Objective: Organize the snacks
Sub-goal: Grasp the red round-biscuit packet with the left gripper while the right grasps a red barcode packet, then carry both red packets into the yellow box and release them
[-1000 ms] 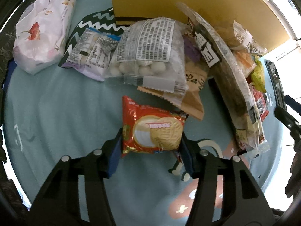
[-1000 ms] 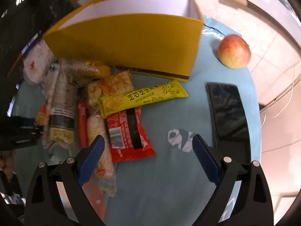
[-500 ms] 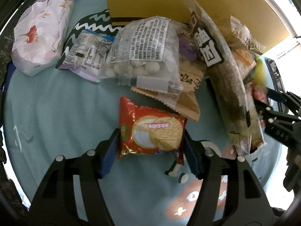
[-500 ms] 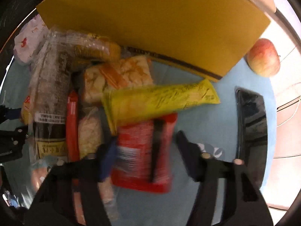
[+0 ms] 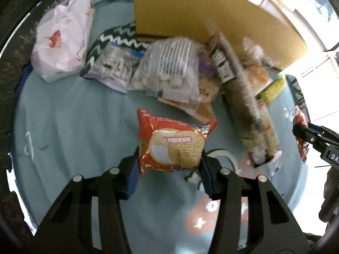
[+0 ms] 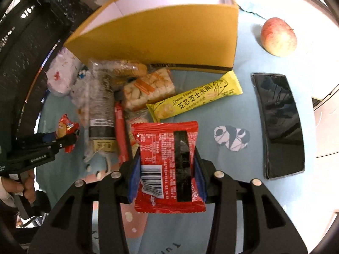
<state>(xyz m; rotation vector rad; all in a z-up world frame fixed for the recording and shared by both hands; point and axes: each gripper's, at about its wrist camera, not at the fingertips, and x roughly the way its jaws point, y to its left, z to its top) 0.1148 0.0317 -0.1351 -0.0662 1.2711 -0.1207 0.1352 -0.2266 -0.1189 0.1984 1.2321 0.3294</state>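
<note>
We see the left gripper (image 5: 169,160) with its jaws closing, pinching a red biscuit packet (image 5: 172,145) by its sides above the blue cloth (image 5: 74,127). The right gripper (image 6: 167,169) pinches a red snack packet (image 6: 167,165), barcode side up. The remaining snack pile (image 6: 118,93) lies at eleven o'clock from it, touching the yellow box (image 6: 161,40). An apple (image 6: 278,37) sits at one o'clock, a phone (image 6: 278,124) at three.

box (image 6: 161,40): yellow | cloth (image 5: 70,127): teal | apple (image 6: 278,36): red-yellow | phone (image 6: 279,124): black
</note>
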